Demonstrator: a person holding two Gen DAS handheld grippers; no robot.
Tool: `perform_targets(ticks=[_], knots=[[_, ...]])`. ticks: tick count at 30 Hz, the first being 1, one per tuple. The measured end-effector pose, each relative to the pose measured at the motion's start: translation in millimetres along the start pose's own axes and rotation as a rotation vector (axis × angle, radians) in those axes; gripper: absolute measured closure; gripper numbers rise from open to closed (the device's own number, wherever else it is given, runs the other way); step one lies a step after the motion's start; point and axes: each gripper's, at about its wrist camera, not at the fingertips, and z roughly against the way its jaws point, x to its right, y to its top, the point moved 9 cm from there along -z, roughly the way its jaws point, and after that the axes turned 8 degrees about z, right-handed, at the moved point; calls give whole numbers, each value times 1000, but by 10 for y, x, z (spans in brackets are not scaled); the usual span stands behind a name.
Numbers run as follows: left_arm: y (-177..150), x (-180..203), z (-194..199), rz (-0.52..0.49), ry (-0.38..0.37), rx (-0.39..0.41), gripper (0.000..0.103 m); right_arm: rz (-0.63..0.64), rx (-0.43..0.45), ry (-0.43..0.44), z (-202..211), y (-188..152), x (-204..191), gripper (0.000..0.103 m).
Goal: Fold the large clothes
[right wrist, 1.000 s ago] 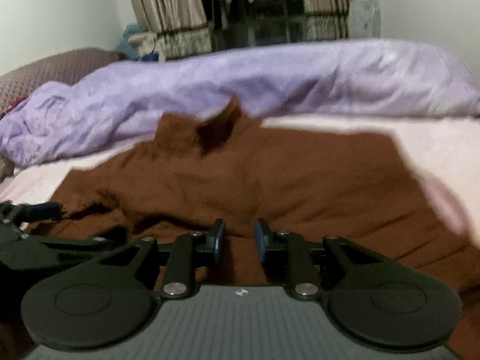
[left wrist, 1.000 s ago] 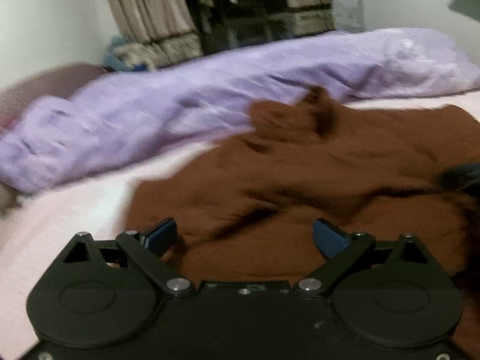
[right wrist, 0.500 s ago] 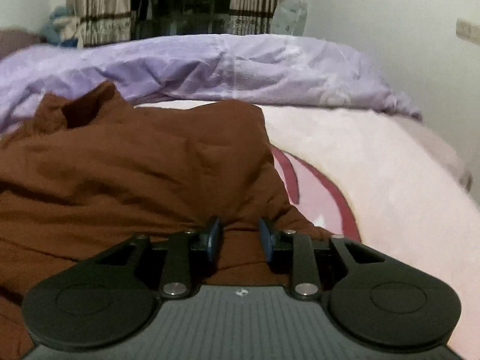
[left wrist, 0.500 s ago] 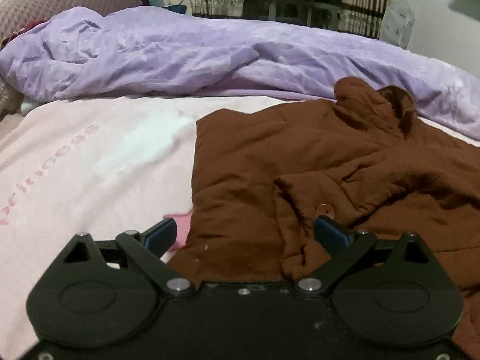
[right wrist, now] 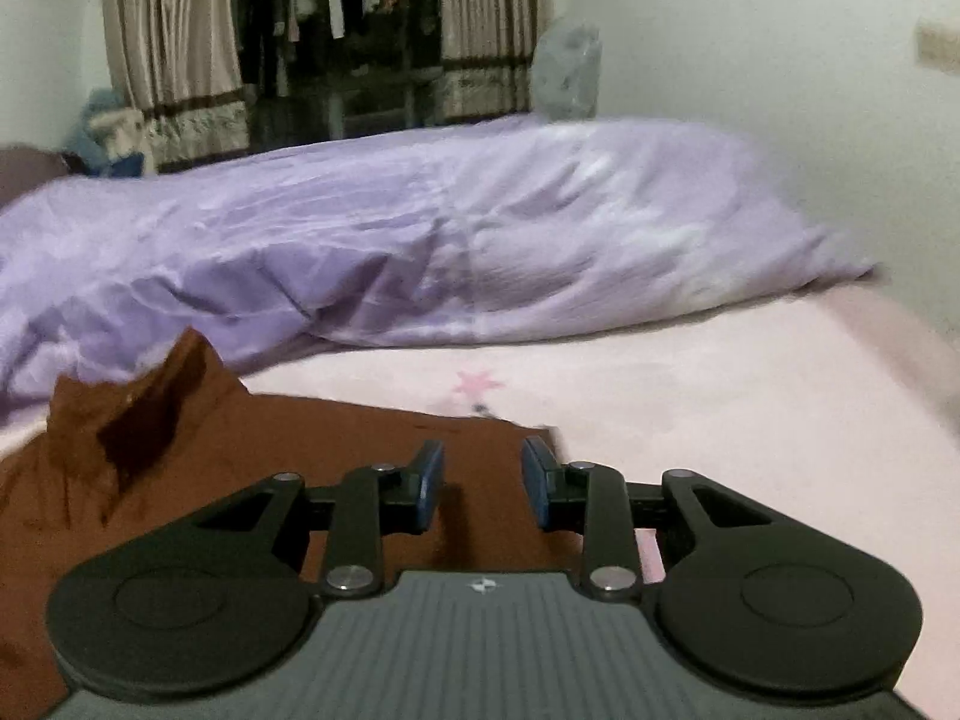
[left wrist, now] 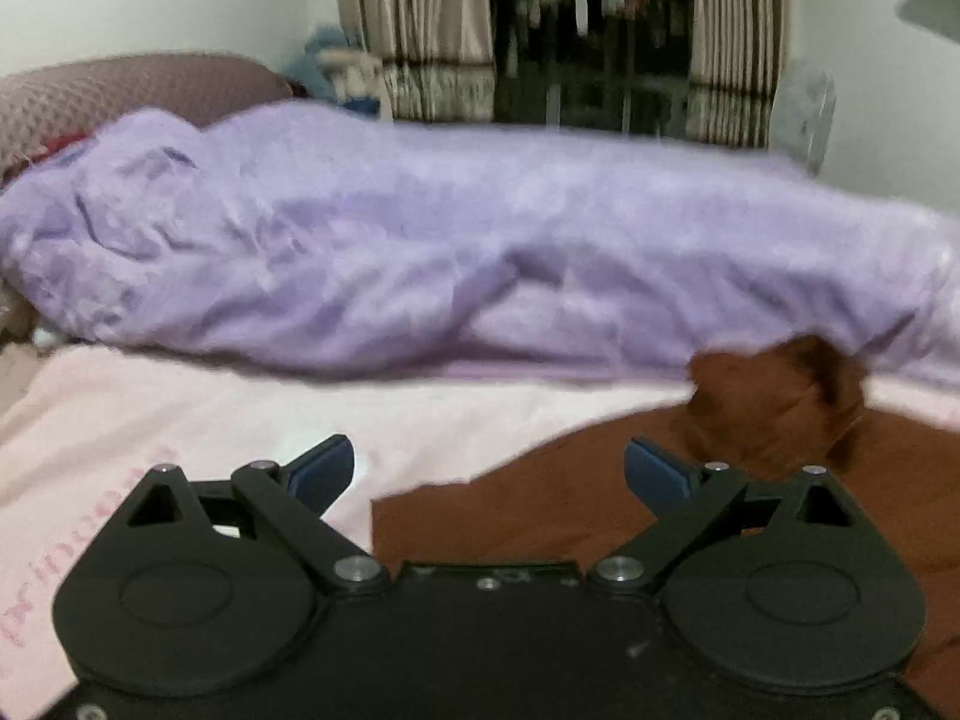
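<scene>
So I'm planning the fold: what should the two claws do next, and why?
Probably lower both onto the brown garment's near edge and pinch. The left claw is wide open, the right claw partly open, neither holding cloth, and the garment lies rumpled on the pink sheet.

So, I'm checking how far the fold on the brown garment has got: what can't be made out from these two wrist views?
- Brown garment, left wrist view: the near part sits behind the left gripper; the right side is cut by the frame edge.
- Brown garment, right wrist view: the near edge is hidden by the right gripper; the left part is cut off.
- Sleeves and buttons: not discernible, both views motion-blurred.
- Pink sheet lettering: smeared, partly covered.
</scene>
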Motion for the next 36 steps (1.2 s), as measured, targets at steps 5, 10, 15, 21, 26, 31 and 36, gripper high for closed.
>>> perform_targets(ticks=[5,10,15,21,26,31,36], knots=[[-437,-73,-611,7,60,-100,1,-77,-11,66,-448,-316,56,67],[-412,-120,-643,41,47,-135,0,34,-29,7,-438,-303,-85,64],[-223,-57,-386,-21,145,-59,4,36,-25,-23,-323,-195,-93,63],[167,476,314,96,-47,94,3,-9,125,136,204,132,-570,62],[-245,980,58,-35,-99,7,3,118,74,226,143,-84,-1161,60],[-681,1155,-373,-165,-14,-101,1,240,-50,165,-217,-447,-1313,57],[-653,1150,-299,-157,-13,-96,2,224,-42,173,-206,-461,-1302,57]])
